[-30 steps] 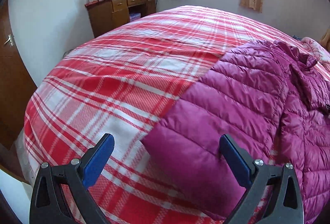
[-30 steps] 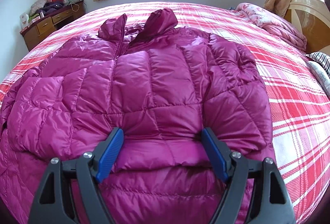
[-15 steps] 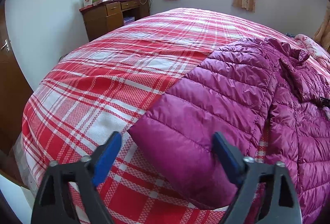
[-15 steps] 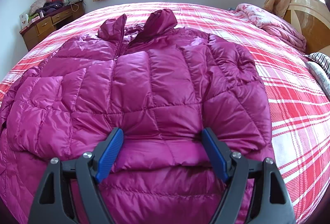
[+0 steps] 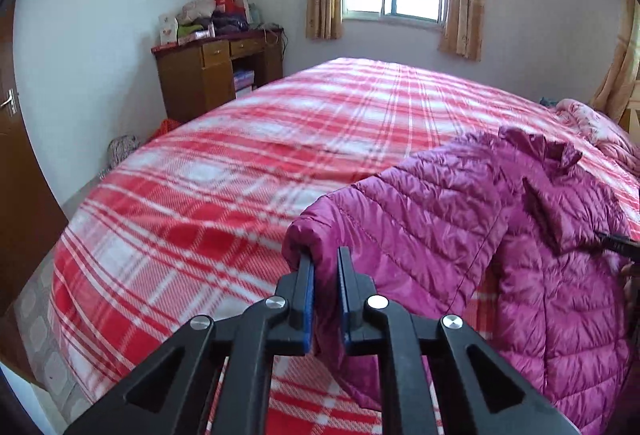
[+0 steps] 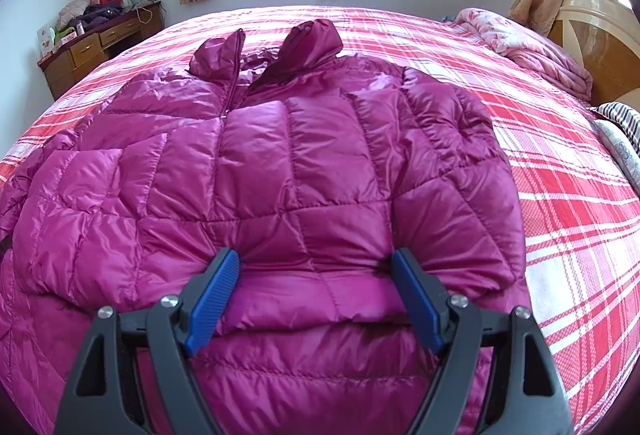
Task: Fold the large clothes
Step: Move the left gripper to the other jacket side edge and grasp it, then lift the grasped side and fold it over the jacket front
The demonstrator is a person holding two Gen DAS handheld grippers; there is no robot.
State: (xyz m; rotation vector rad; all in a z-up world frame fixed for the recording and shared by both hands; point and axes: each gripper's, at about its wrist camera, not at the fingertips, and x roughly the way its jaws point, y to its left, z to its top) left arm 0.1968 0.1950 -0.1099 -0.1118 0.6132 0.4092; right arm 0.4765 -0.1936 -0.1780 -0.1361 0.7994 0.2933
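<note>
A glossy magenta quilted down jacket (image 6: 304, 171) lies face up across a bed covered in a red-and-white plaid blanket (image 5: 224, 195), collar toward twelve o'clock and hem toward six in the right wrist view. The left tongs (image 5: 325, 275), whose jaws have just been closing, are now clamped on the cuff end of the jacket's left sleeve (image 5: 404, 219), which hangs raised off the blanket between the blue pads. The right tongs (image 6: 316, 299) stand wide open over the hem, a puffed fold of the jacket between the pads, which seem to rest against the fabric without pinching it.

The grip on the cuff looks shallow, taken on slick, puffy fabric: a quick sweep of the sleeve across the body could let it slide out of the pads, dropping the sleeve short of the fold line. Pulling the sleeve could also drag the whole light jacket toward nine o'clock, since the right tongs pin nothing down. Trapped air in the quilting may make any fold spring back open.

At eleven o'clock in the left wrist view a brown wooden drawer table (image 5: 216, 75) carries a heap of clothes and packets (image 5: 208, 19); any print on them is too small to read. A pink floral quilt (image 6: 524, 47) lies bunched at two o'clock in the right wrist view. No brand, label or legible writing shows on the jacket or elsewhere.
</note>
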